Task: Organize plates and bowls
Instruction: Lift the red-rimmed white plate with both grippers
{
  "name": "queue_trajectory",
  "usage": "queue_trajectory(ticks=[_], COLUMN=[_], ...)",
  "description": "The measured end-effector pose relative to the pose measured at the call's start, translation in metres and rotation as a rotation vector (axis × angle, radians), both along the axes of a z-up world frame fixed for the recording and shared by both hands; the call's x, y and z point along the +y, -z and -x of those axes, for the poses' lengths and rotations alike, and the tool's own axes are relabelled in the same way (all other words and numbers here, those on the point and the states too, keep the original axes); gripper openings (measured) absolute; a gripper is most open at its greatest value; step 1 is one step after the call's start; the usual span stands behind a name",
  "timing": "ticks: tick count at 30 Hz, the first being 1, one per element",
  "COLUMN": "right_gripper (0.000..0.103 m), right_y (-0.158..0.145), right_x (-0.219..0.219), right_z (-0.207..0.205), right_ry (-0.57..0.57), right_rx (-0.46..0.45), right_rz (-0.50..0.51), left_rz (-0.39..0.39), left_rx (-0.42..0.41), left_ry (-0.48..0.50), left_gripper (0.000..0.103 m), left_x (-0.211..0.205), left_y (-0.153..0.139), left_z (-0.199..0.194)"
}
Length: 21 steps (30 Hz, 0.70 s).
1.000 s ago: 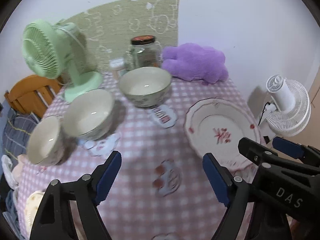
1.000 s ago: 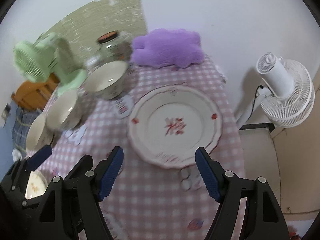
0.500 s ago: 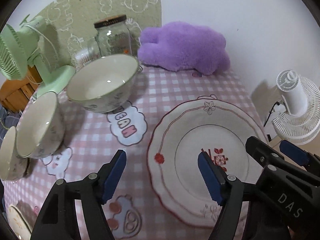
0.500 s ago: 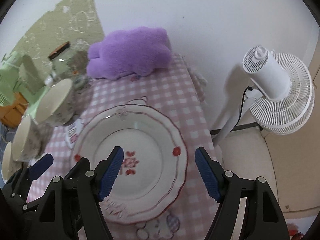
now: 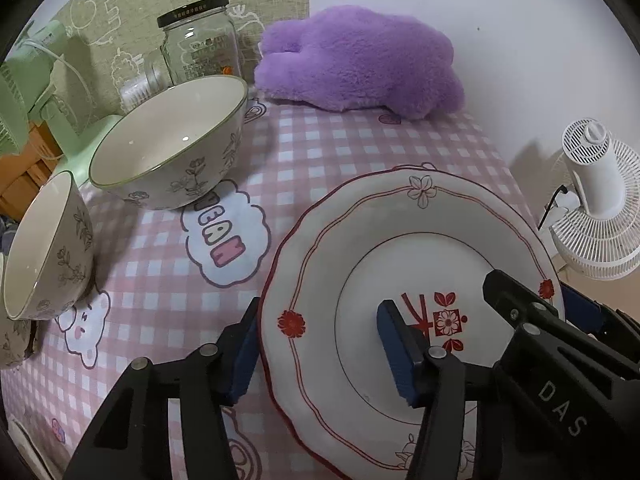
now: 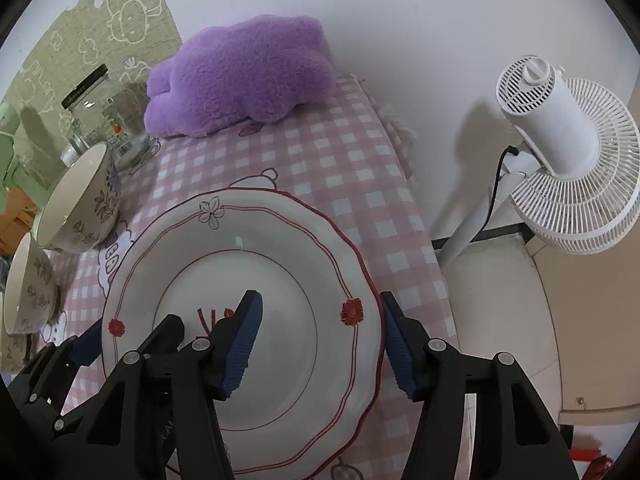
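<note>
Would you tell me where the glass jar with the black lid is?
The glass jar stands at the table's far edge, behind the largest bowl and left of the purple plush.

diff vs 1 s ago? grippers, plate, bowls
Both grippers came down and forward onto the plate. The left gripper now straddles its left rim and the right gripper its right rim; both jaws are closing with the rim between them, not yet clamped. The plate, large bowl, second bowl and jar kept their places.
</note>
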State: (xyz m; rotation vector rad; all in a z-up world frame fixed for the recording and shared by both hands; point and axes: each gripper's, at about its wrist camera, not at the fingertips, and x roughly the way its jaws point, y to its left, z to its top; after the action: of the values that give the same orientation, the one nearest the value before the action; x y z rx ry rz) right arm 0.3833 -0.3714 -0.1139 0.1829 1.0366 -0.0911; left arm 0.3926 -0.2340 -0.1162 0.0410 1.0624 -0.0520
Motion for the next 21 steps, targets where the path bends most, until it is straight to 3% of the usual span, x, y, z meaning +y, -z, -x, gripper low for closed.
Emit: queue_trajectory(ticks=[21], right_gripper=[0.059], right_y=[-0.007], right_x=[0.051], right_z=[0.085], right_ry=[-0.009], right_rx=[0.067], right_rz=[-0.019], left_rz=[0.001], left_rx=[0.072], left_ry=[-0.010], left_gripper=[0.057], left_x=[0.051], left_y=[-0.002], left_z=[0.087])
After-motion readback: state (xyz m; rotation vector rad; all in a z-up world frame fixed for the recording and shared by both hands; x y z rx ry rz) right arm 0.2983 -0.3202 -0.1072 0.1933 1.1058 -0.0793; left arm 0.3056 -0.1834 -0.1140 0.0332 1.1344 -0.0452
